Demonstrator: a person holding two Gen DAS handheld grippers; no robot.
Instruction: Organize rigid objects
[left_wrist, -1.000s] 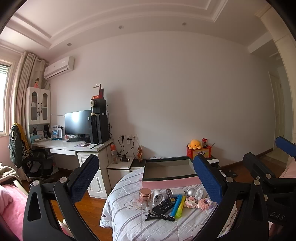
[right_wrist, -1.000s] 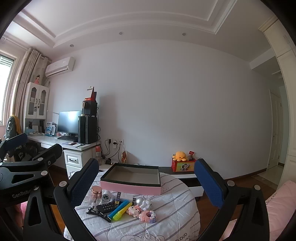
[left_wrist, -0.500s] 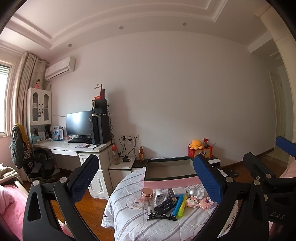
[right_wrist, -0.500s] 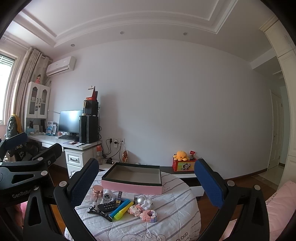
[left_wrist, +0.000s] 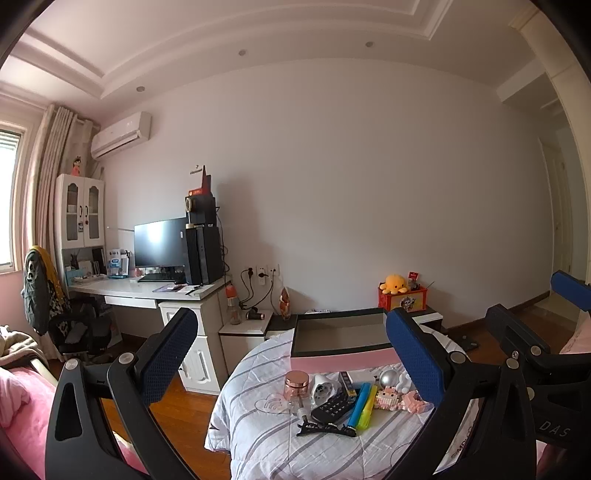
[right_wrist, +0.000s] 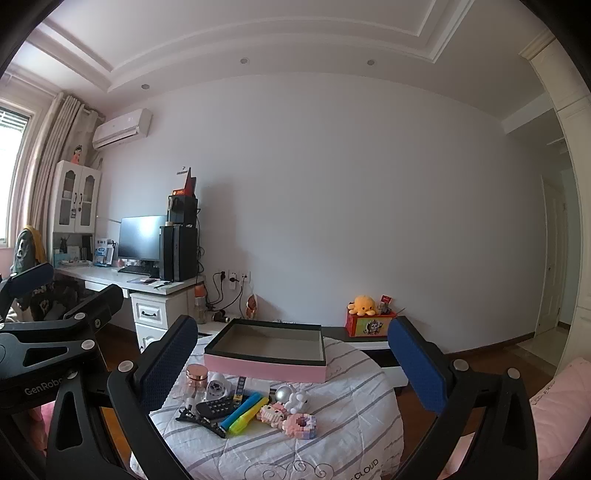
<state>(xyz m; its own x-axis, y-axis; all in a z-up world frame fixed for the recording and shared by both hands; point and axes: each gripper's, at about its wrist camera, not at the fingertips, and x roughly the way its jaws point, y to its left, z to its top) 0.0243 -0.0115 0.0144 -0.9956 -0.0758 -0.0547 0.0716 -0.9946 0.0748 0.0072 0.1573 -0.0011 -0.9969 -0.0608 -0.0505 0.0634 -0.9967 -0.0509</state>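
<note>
A round table (left_wrist: 258, 439) (right_wrist: 354, 443) with a striped white cloth holds an open pink box (left_wrist: 340, 338) (right_wrist: 266, 349) at its back. In front of the box lie a rose-gold capped jar (left_wrist: 296, 384) (right_wrist: 195, 373), a black remote (left_wrist: 330, 406) (right_wrist: 216, 408), blue and yellow highlighters (left_wrist: 362, 404) (right_wrist: 243, 411), a black hair clip (left_wrist: 325, 430) (right_wrist: 201, 421), a silver ball (left_wrist: 388, 377) (right_wrist: 283, 394) and pink block toys (left_wrist: 402, 398) (right_wrist: 291, 419). My left gripper (left_wrist: 291, 358) and right gripper (right_wrist: 291, 365) are both open and empty, held short of the table.
A white desk (left_wrist: 147, 291) with a monitor (left_wrist: 159, 242) and computer tower stands at the left, an office chair (left_wrist: 77, 332) beside it. A low cabinet with a red box and orange plush (left_wrist: 397, 284) is behind the table. Pink bedding (left_wrist: 18, 406) lies at the lower left.
Both grippers have drifted slightly to the left and back up, so the table sits a little further right and lower in view. Nothing on the table has moved.
</note>
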